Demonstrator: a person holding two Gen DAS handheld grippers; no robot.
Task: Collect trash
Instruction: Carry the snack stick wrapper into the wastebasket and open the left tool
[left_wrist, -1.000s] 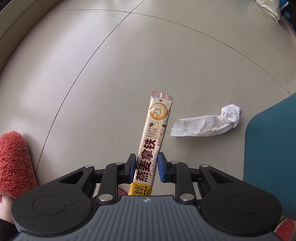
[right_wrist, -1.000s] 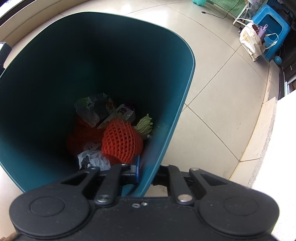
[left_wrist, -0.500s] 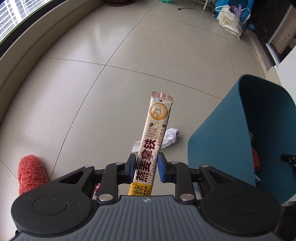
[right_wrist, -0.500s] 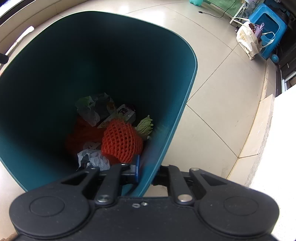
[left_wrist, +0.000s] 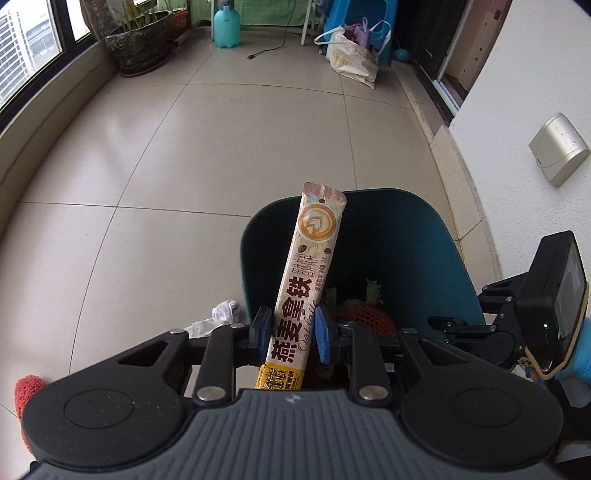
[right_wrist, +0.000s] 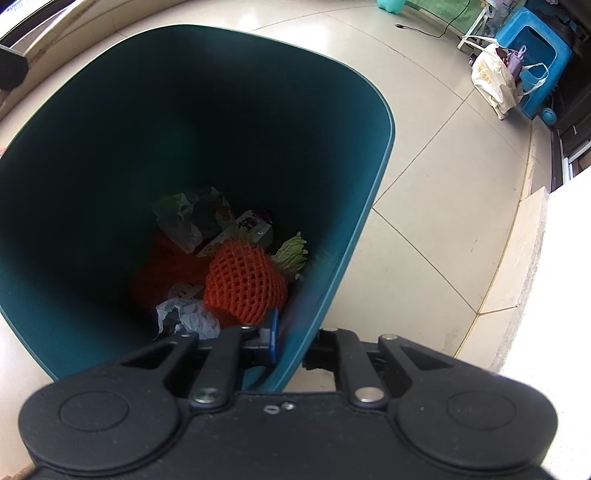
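An enclosed home balcony or sunroom. Large glossy beige floor tiles (left_wrist: 229, 155) run to a curved, low window wall (left_wrist: 33, 62) with buildings outside. Household items line the far end — a potted plant (left_wrist: 140, 44), a teal plastic jug (left_wrist: 227, 24), a blue plastic stool (right_wrist: 532, 55) with a cloth shopping bag (left_wrist: 351, 57) leaning against it, and a loose power cord (left_wrist: 273, 46). A sliding-door track (left_wrist: 439, 88) and a white wall (left_wrist: 524, 92) bound the right side — domestic, not commercial.

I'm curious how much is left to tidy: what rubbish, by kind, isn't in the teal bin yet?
Coffee stick packet, held in the left tool: 1
Crumpled white tissue on the floor: 1
Total outside the bin: 2
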